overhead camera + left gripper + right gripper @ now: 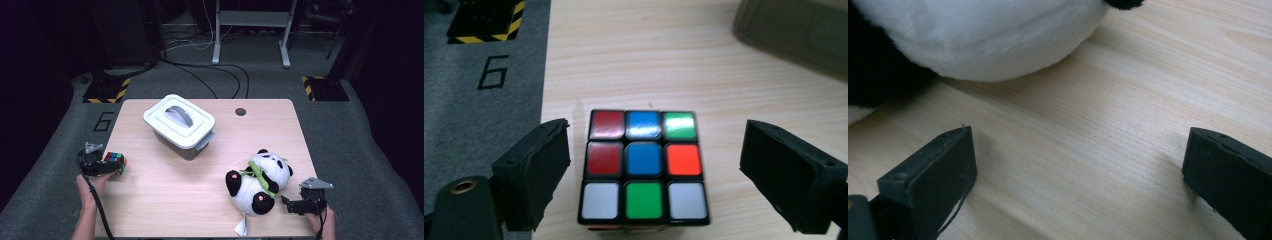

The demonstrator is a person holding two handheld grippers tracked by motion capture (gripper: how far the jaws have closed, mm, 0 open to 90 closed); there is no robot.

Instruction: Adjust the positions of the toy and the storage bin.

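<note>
Rubik's cube [644, 167] sits on the tabletop's [200, 190] near left edge, between your left gripper's [651, 170] spread jaws, with gaps at both sides. Center it, then close squarely on opposite faces. Your right gripper [292, 204], jaws spread and empty, rests beside the panda [260, 180].

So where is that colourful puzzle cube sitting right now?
In the high view the puzzle cube sits at the table's left edge, left of the lidded white box, between the open jaws of the left gripper.
</note>
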